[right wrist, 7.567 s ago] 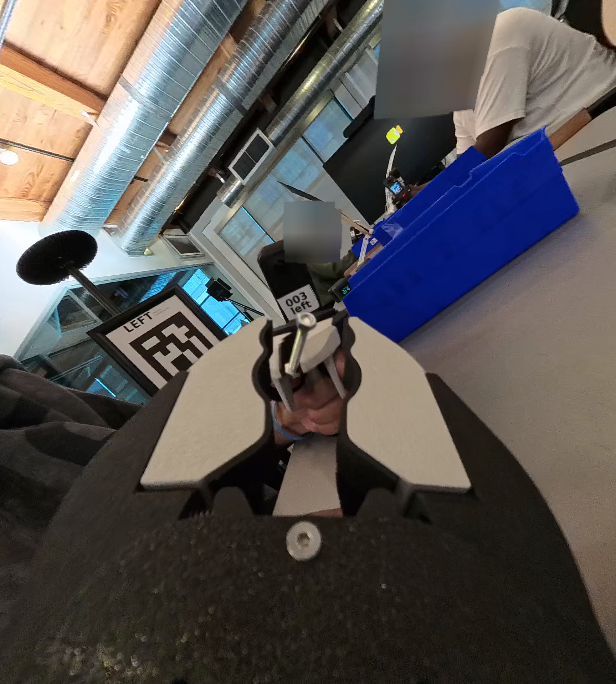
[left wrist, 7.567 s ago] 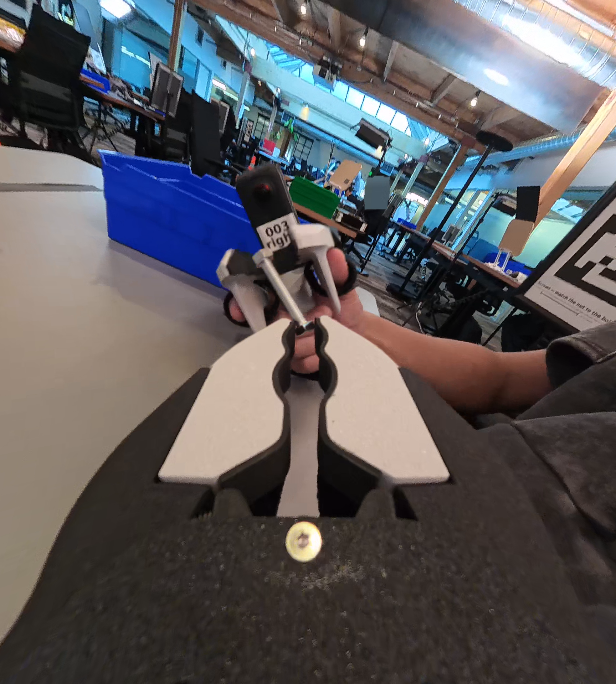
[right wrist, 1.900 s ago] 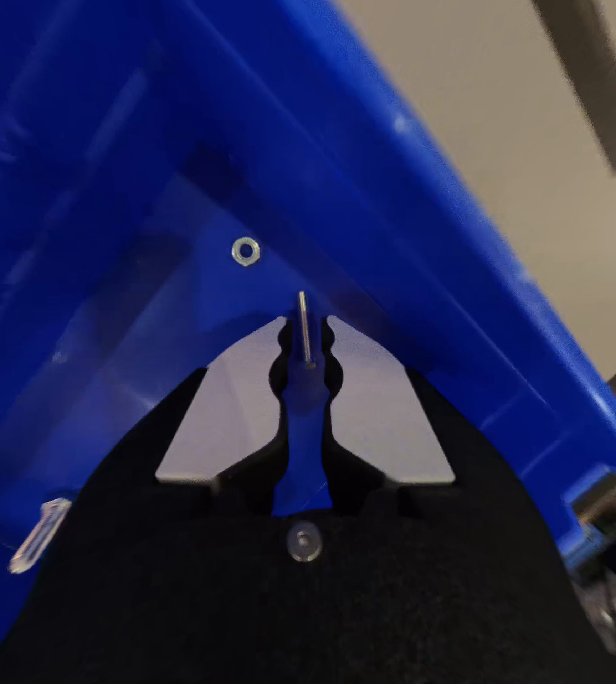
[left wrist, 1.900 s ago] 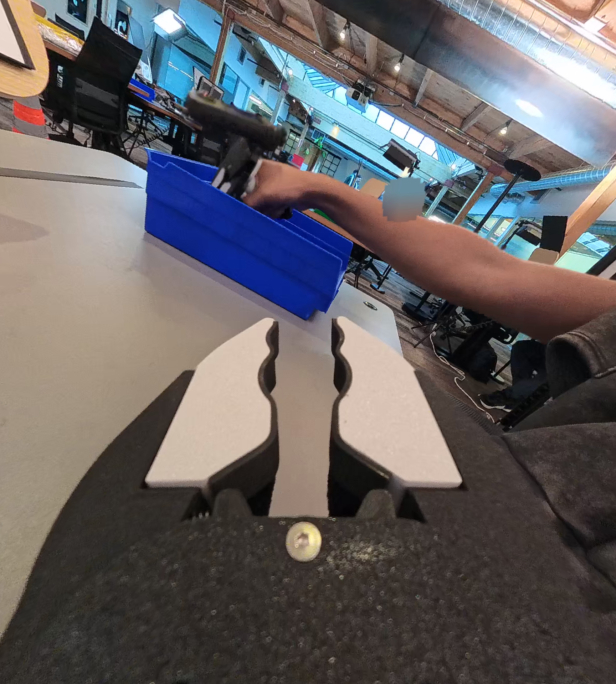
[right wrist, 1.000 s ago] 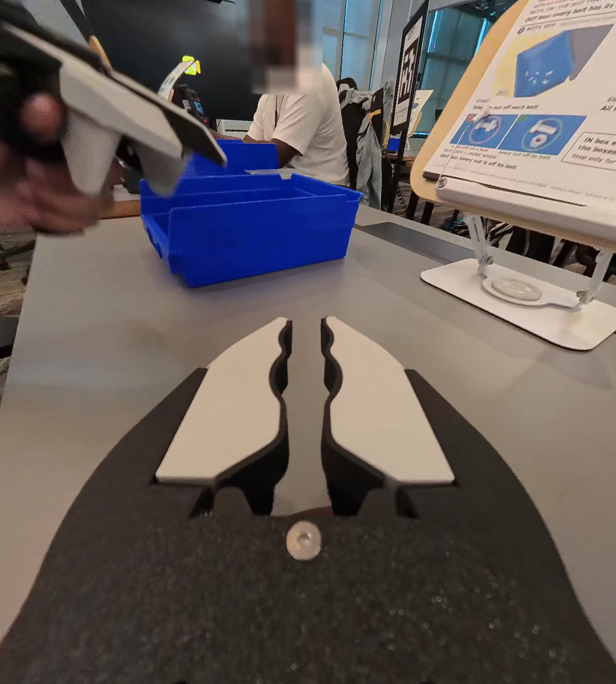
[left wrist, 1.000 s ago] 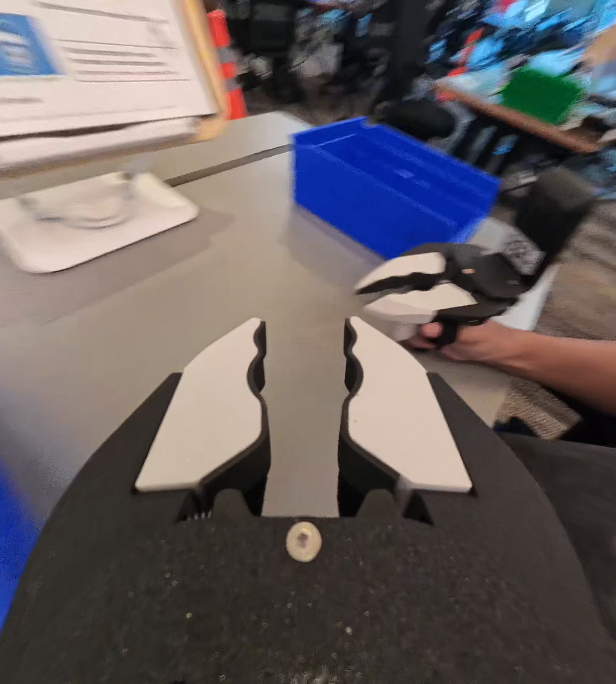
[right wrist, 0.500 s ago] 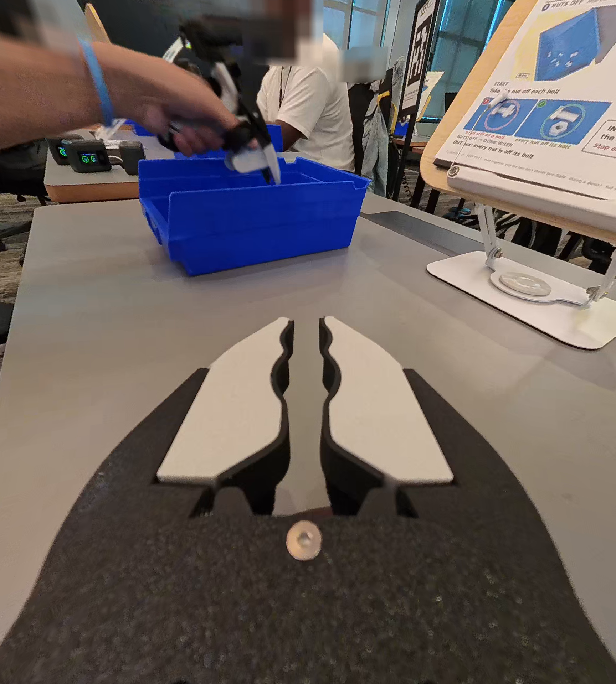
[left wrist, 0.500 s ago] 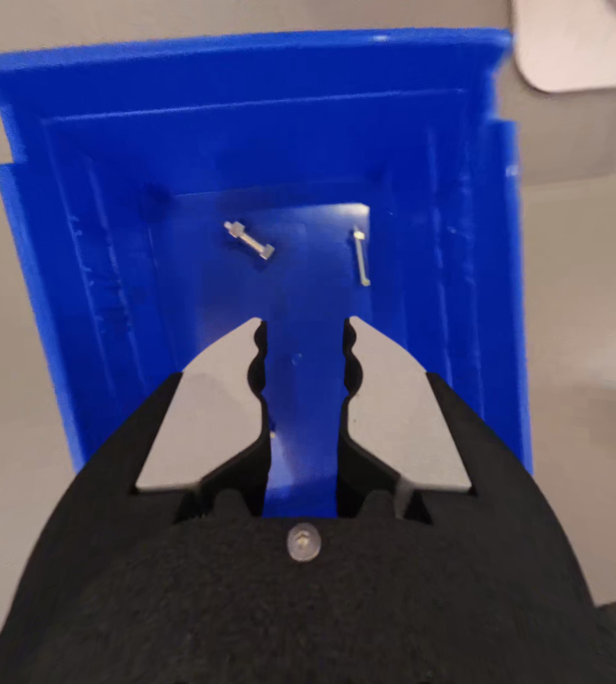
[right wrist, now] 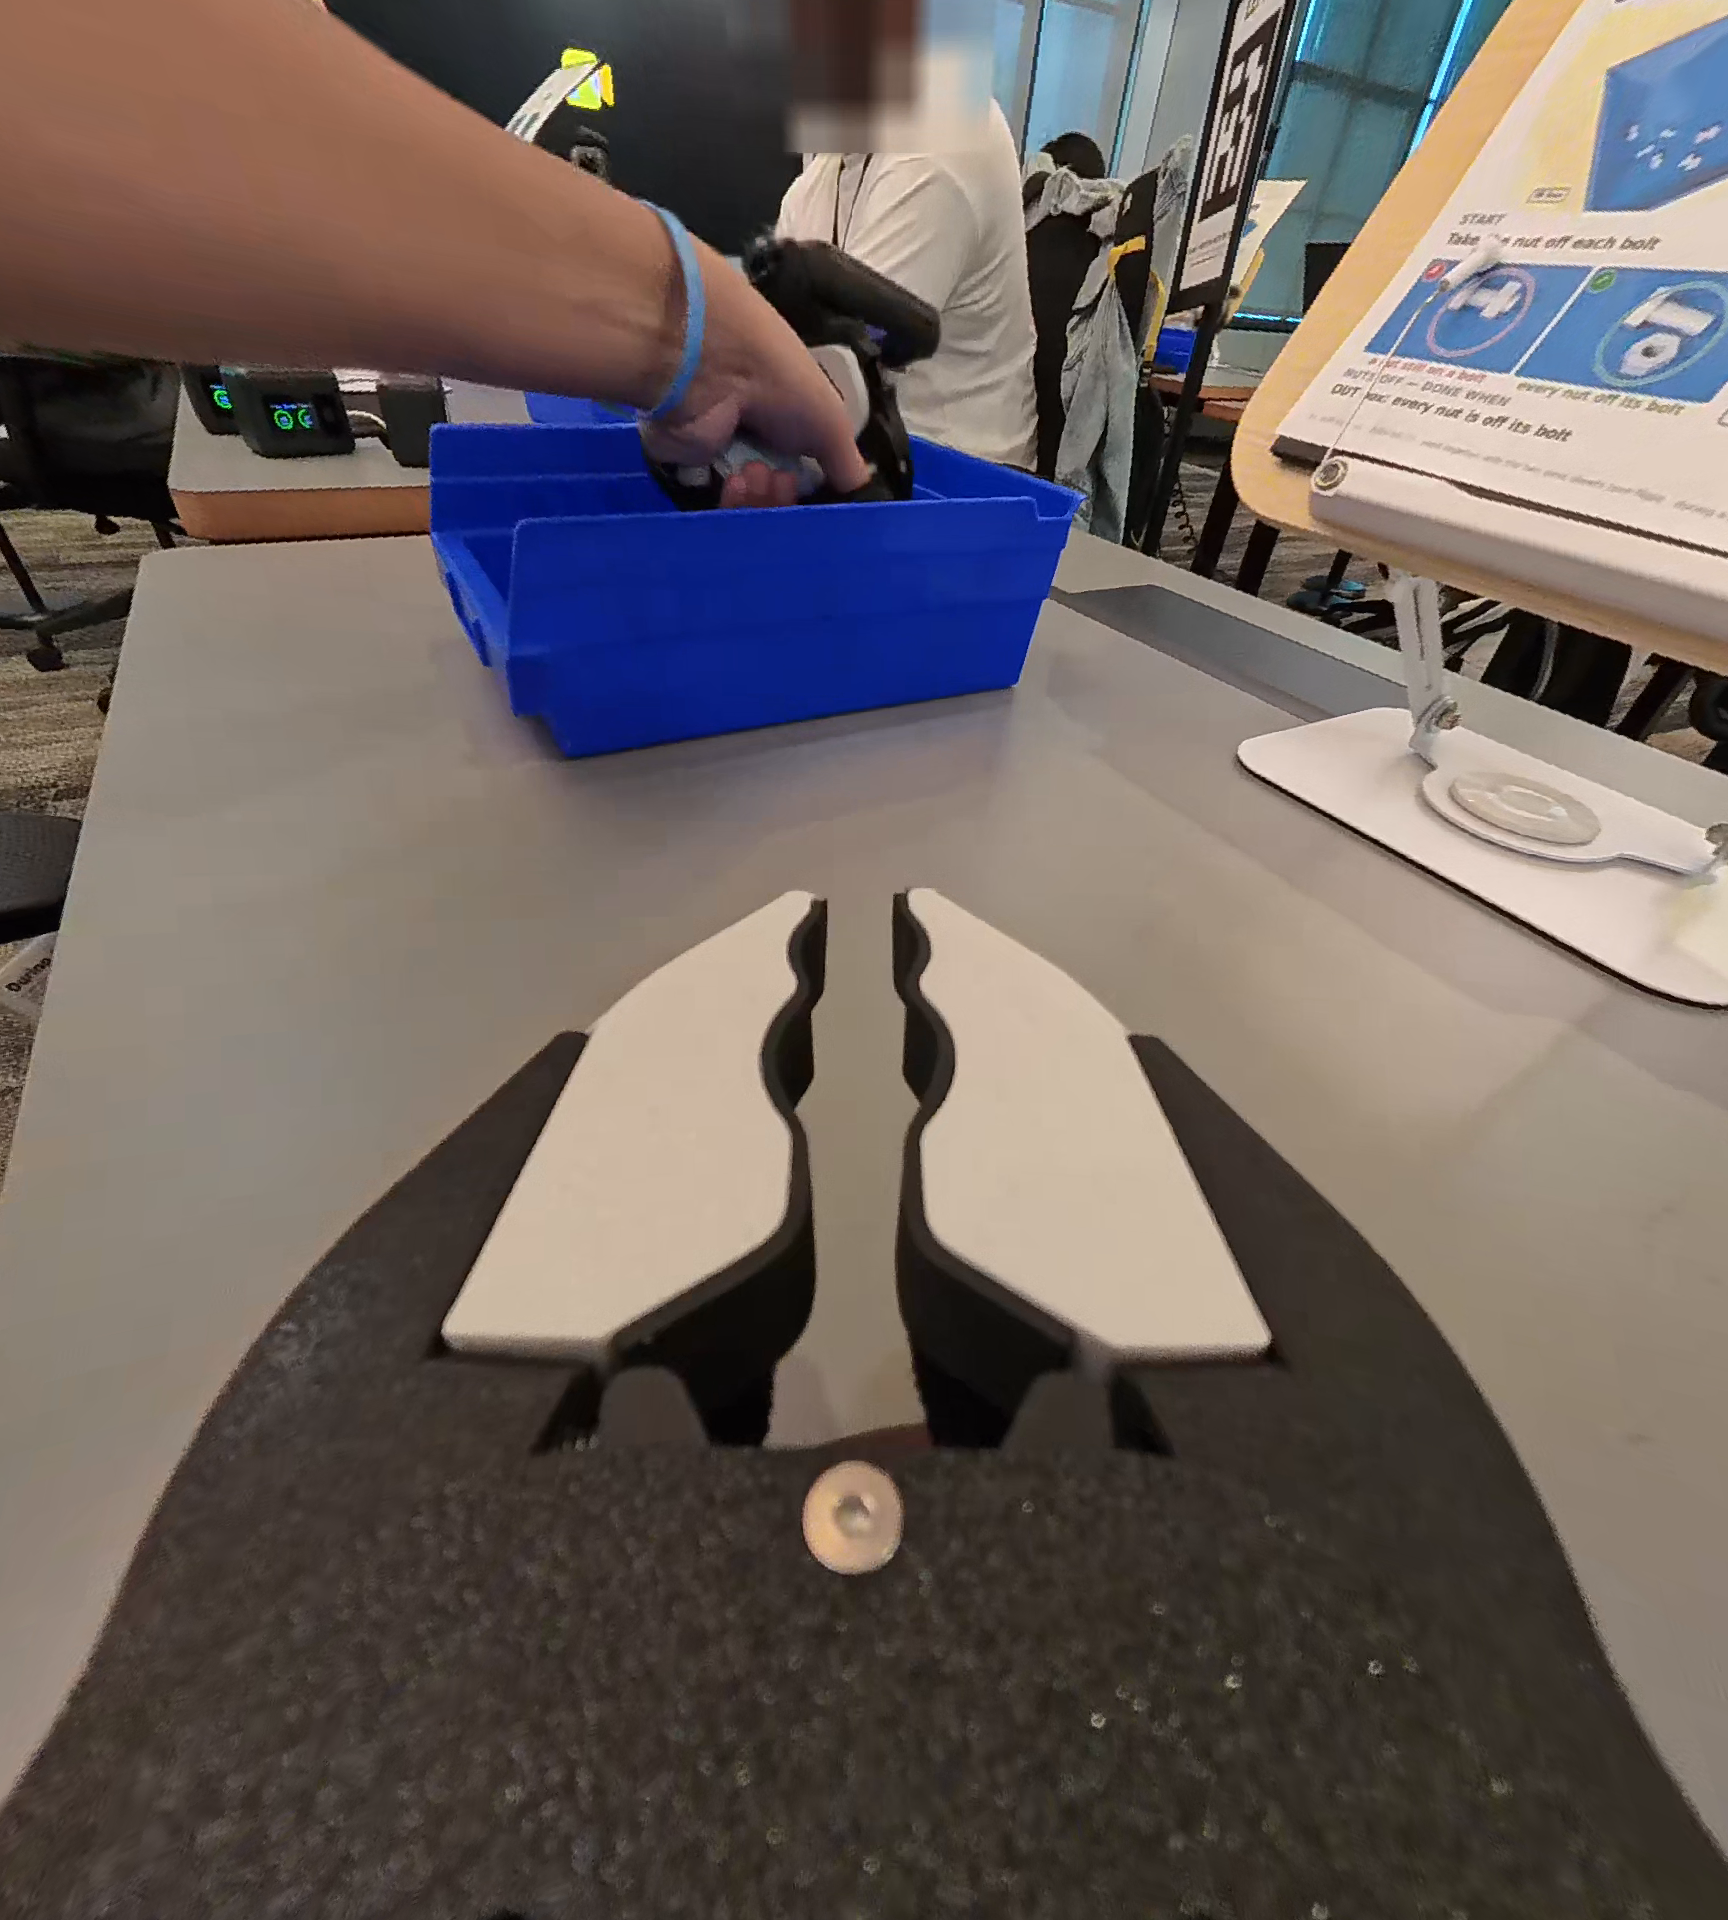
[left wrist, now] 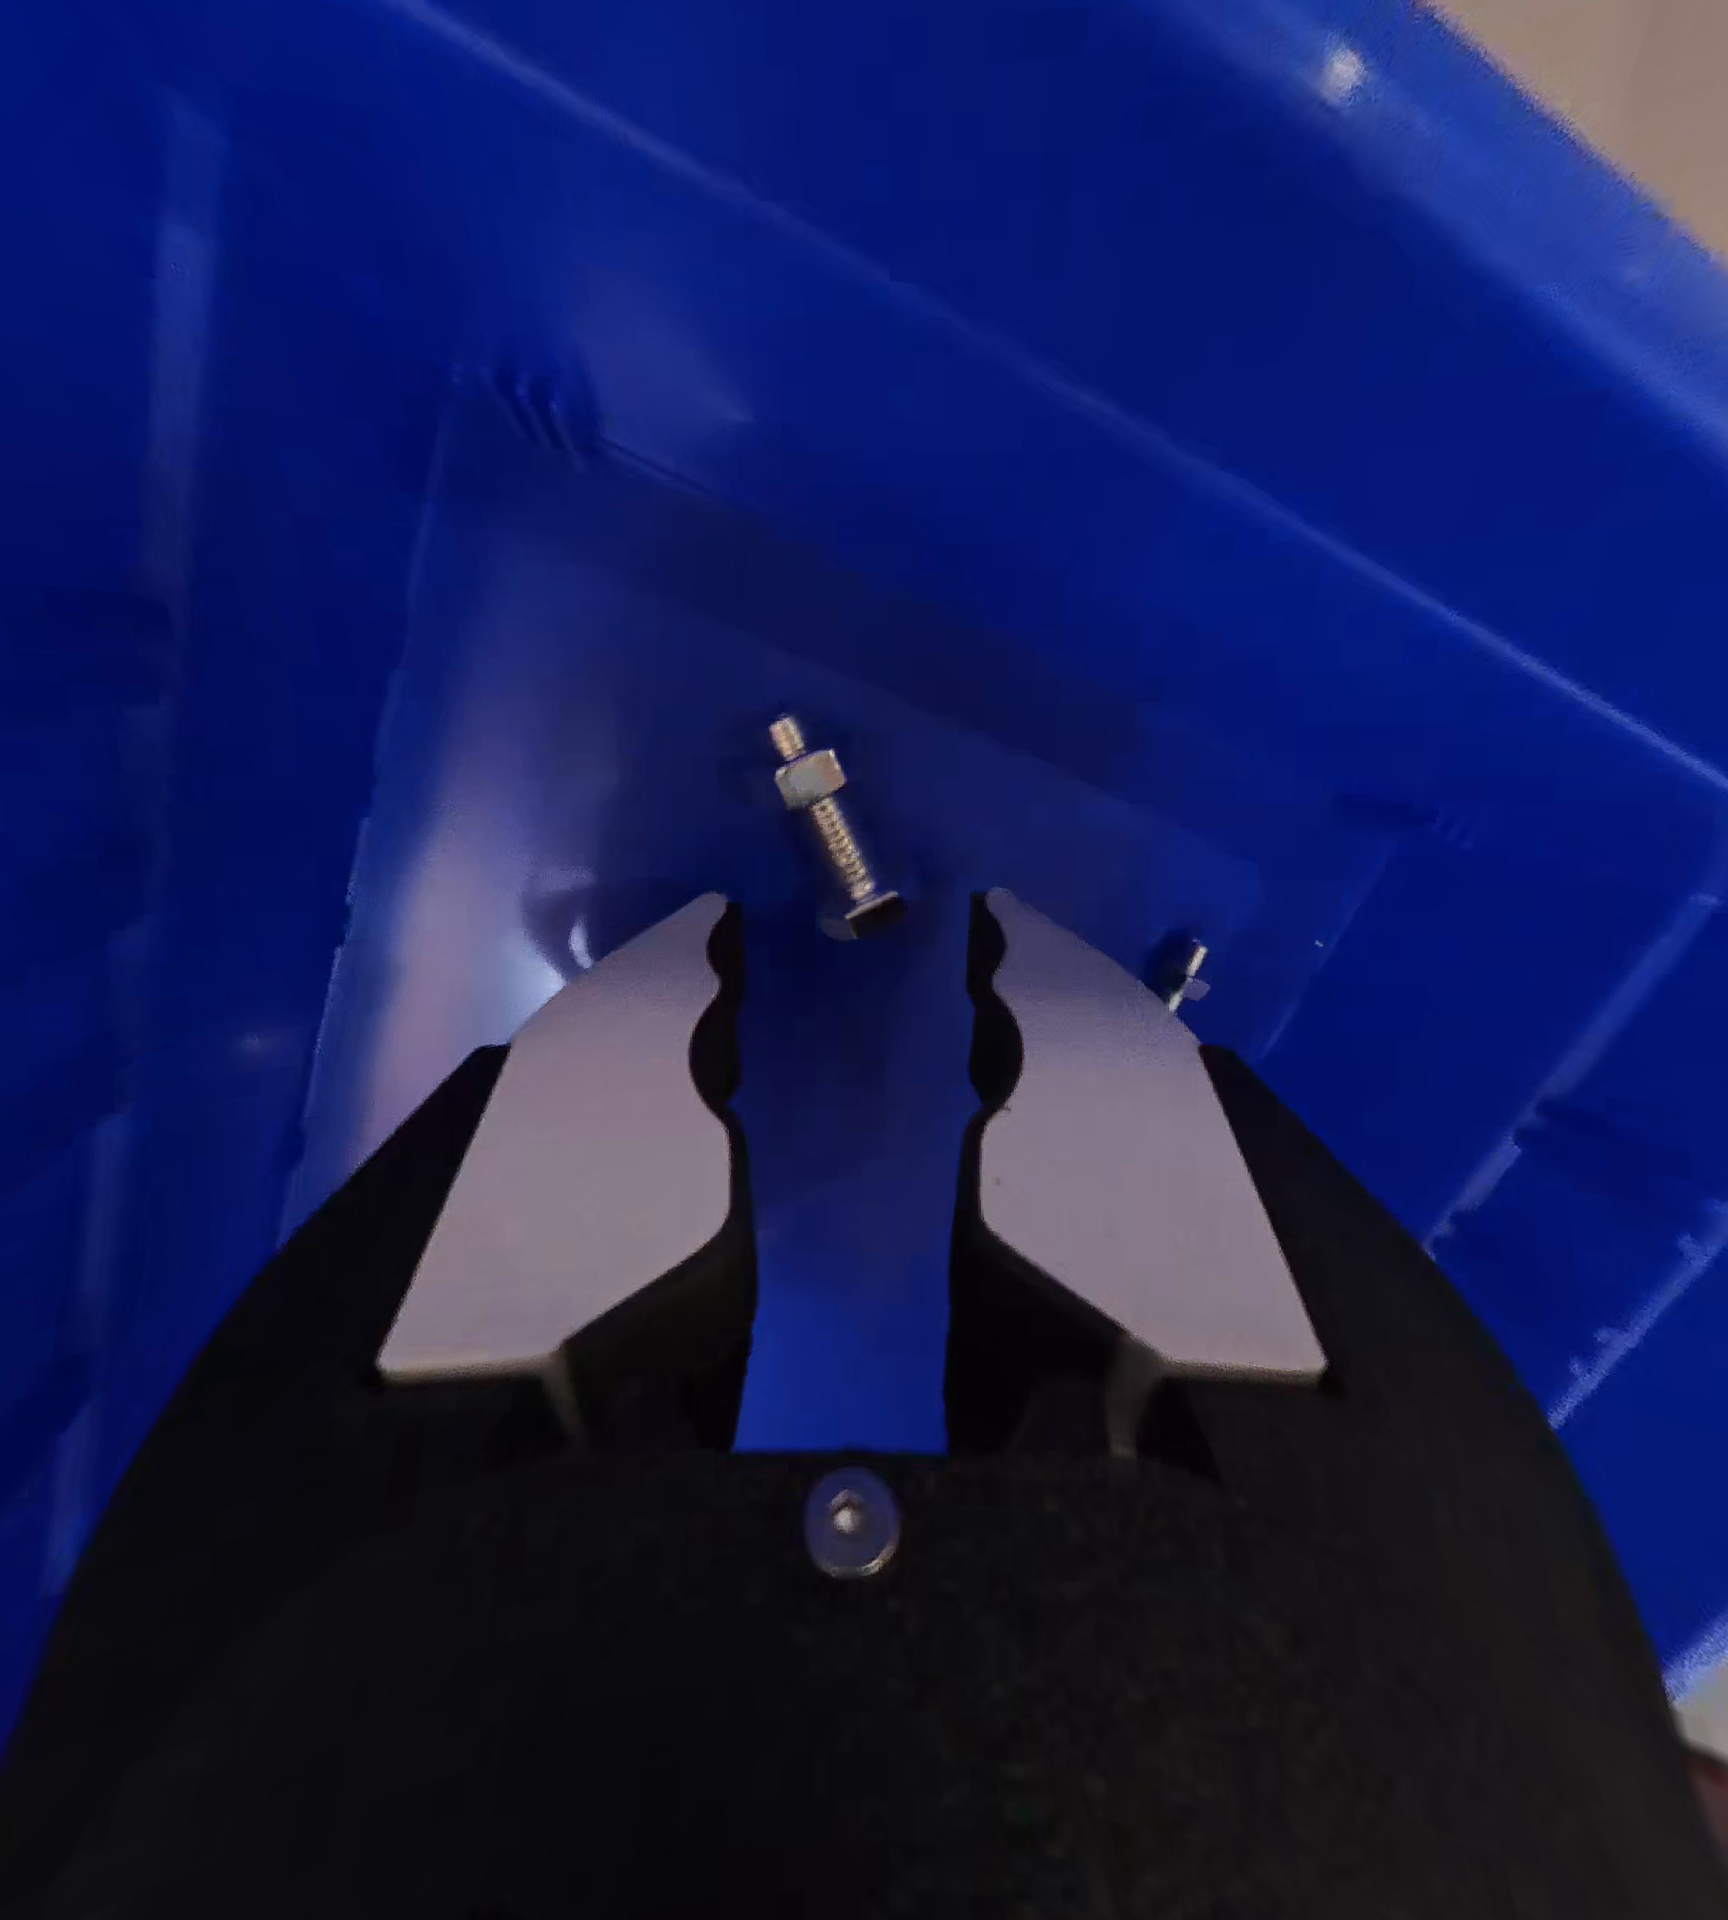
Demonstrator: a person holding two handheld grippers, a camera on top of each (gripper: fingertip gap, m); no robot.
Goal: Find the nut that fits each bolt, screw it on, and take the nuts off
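Bolt [left wrist: 836, 834] with nut [left wrist: 810, 776] — blue bin [left wrist: 1255, 436], unlabelled

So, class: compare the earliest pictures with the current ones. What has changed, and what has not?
The left gripper let go of its nut and dropped into the blue bin, open over a bolt with a nut. The right gripper released its bolt and rests over the table, empty. That bin stayed put.

Two bolts [left wrist: 841, 831], perhaps; one bin [right wrist: 766, 613].
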